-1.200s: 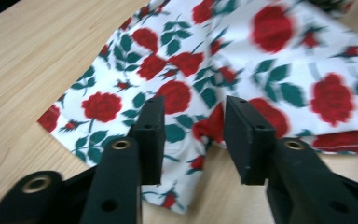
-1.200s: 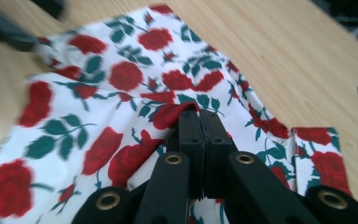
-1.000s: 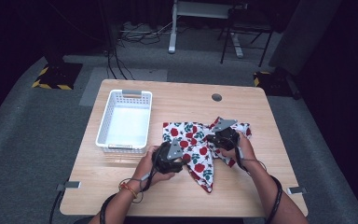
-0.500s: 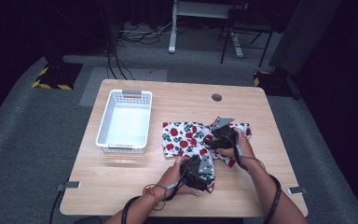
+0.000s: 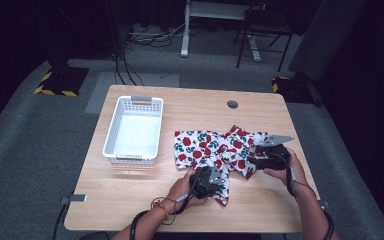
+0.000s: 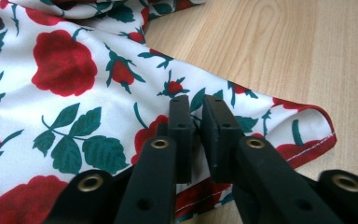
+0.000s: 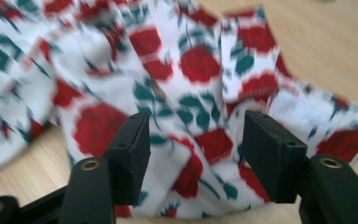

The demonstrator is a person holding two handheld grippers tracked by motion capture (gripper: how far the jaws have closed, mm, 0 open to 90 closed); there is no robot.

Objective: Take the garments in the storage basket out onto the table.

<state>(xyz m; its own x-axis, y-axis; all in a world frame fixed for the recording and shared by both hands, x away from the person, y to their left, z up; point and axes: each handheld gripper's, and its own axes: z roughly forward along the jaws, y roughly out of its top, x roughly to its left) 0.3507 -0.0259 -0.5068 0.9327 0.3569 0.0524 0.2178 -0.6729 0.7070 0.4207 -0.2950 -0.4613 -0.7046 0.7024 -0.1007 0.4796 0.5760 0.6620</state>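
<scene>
Two grippers work the cloth [image 5: 215, 152], which lies right of centre on the counter [image 5: 130, 200], long axis left-to-right. My left gripper [image 5: 214, 186] has just closed on its lower corner [image 6: 279, 140]. My right gripper [image 5: 255, 156], jaws apart astride folds at the right end, has just been opening.

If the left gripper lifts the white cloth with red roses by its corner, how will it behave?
The white rose-print cloth is likely floppy: it lies in soft folds. It probably hangs and unfolds from the left gripper. It seems light and thin.
</scene>
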